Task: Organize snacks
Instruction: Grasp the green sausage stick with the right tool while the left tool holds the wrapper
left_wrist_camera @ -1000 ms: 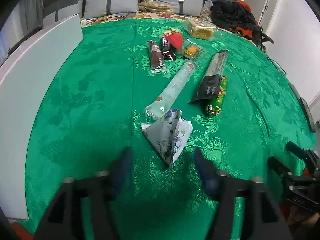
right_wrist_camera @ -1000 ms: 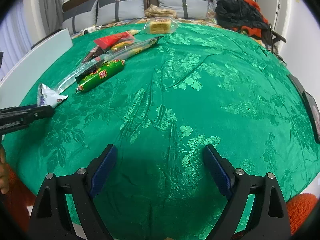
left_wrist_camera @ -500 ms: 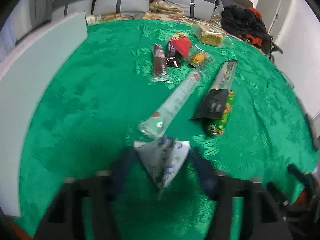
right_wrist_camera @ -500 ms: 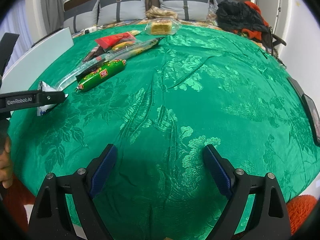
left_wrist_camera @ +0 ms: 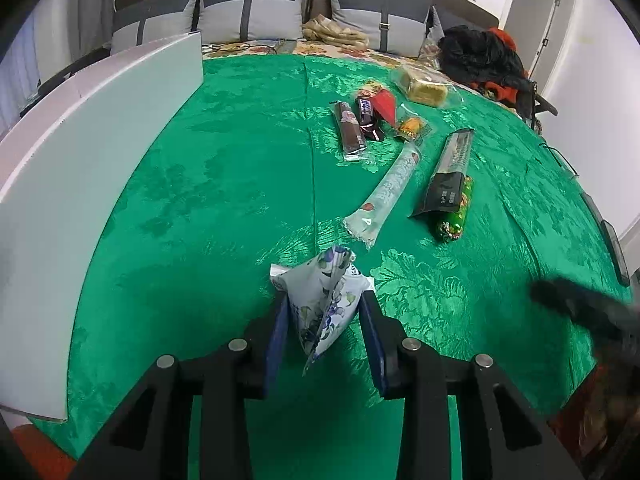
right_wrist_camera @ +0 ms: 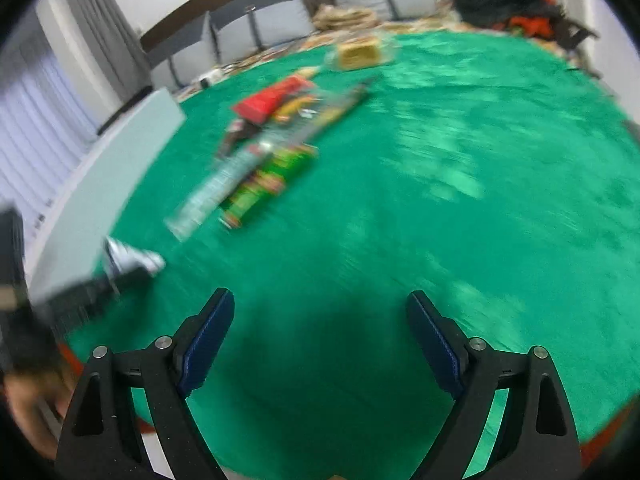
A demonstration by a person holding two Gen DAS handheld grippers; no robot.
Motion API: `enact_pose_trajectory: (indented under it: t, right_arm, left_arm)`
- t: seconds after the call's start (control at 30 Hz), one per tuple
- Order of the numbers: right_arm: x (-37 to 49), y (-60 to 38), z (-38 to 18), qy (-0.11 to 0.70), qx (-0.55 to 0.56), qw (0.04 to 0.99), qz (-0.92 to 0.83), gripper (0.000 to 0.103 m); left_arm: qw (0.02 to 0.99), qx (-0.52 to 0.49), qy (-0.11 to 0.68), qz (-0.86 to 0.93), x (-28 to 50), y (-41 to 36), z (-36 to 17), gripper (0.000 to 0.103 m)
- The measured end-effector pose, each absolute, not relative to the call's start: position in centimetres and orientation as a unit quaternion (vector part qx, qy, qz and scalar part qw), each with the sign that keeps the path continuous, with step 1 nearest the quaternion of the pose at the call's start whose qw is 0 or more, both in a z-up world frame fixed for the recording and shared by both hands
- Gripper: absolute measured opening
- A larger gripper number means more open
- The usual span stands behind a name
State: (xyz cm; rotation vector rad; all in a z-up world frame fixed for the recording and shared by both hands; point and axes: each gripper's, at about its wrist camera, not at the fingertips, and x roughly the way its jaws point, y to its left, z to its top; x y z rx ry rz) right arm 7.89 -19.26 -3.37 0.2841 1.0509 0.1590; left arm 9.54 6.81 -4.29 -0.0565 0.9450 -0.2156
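My left gripper (left_wrist_camera: 325, 312) is shut on a white floral snack bag (left_wrist_camera: 322, 302) that sits on the green tablecloth (left_wrist_camera: 208, 184). Beyond it lie a long pale green packet (left_wrist_camera: 386, 194), a black packet (left_wrist_camera: 448, 176) over a green sausage stick (left_wrist_camera: 454, 216), two brown chocolate bars (left_wrist_camera: 350, 128), a red packet (left_wrist_camera: 386, 106) and a yellow cake pack (left_wrist_camera: 424, 88). My right gripper (right_wrist_camera: 320, 328) is open and empty above bare cloth; its view is blurred. The floral bag (right_wrist_camera: 136, 262) and the left gripper show at that view's left.
A white board (left_wrist_camera: 80, 152) stands along the table's left edge. Grey cushions (left_wrist_camera: 248, 16) and a pile of dark clothes (left_wrist_camera: 484, 56) lie behind the table. A dark flat device (left_wrist_camera: 614, 248) lies at the right edge.
My left gripper has moved forward around the floral bag and closed on it. My right gripper has swung left toward the snacks, blurring its view.
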Motion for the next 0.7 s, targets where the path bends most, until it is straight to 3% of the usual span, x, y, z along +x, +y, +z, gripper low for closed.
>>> enact_pose_trajectory:
  t: [0.27,0.3,0.33,0.37,0.4,0.7]
  right_arm:
    - [17.0,-11.7,-5.2,0.544,0.070,0.829,0.107,0.083]
    - [17.0,-11.5,-5.3,0.545,0.060,0.829,0.107,0.074]
    - [16.8,-11.6,-5.3,0.545,0.043,0.831,0.103,0.053]
    - [16.6,-12.1,-5.3,0.545,0.033,0.832,0.098,0.040]
    - [16.3,-12.5,-5.3,0.546,0.030,0.832,0.096,0.036]
    - [11.3,-23.1,-3.9,0.545,0.088,0.833,0.046,0.041]
  left_arm:
    - [0.885,-0.053,0.450,-0.104,9.4,8.6,-3.8,0.035]
    - [0.885,-0.056,0.449,-0.105,9.5,8.8,-3.8,0.035]
    - [0.885,-0.058,0.449,-0.106,9.5,8.9,-3.8,0.035]
    - [0.886,-0.060,0.448,-0.107,9.5,9.0,-3.8,0.035]
    - [0.885,-0.062,0.448,-0.109,9.5,9.1,-3.8,0.035]
    - [0.886,-0.081,0.443,-0.115,9.3,9.6,-4.0,0.035]
